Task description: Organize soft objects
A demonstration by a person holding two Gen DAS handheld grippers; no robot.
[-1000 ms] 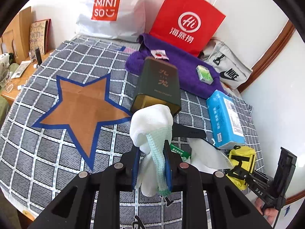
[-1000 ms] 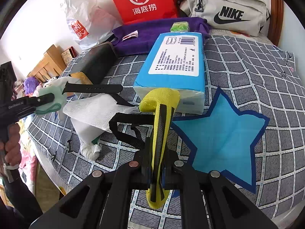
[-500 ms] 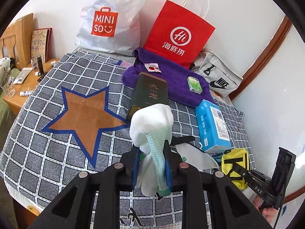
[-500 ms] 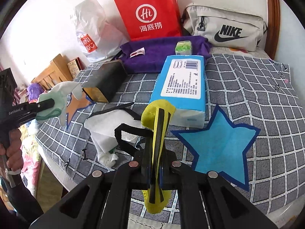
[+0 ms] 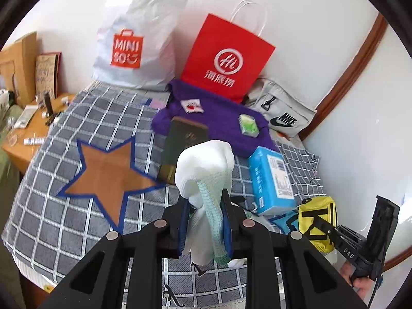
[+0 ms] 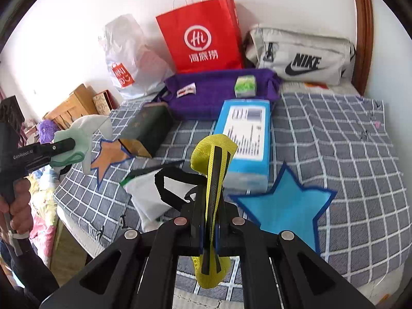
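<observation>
My left gripper [image 5: 204, 200] is shut on a white sock with a mint-green cuff [image 5: 206, 164], held up above the checked bedspread [image 5: 51, 200]; the same sock [image 6: 85, 131] shows at the left of the right wrist view. My right gripper [image 6: 209, 213] is shut on a yellow mesh pouch with black straps [image 6: 211, 149], also lifted off the bed; that pouch [image 5: 318, 216] appears low right in the left wrist view. An orange star patch [image 5: 105, 177] lies left, a blue star patch [image 6: 283, 206] right.
On the bed lie a dark green box [image 5: 185, 139], a blue tissue pack [image 6: 244, 134], a purple towel [image 6: 219, 90] with a small green packet [image 6: 246, 85], and white cloth [image 6: 149, 193]. Red bag [image 6: 203, 33], white plastic bag [image 5: 139, 36] and grey pouch [image 6: 301, 51] line the wall.
Both grippers have risen with their loads, so the bed and its objects look smaller and farther below. The sock and the yellow pouch stay clamped.
</observation>
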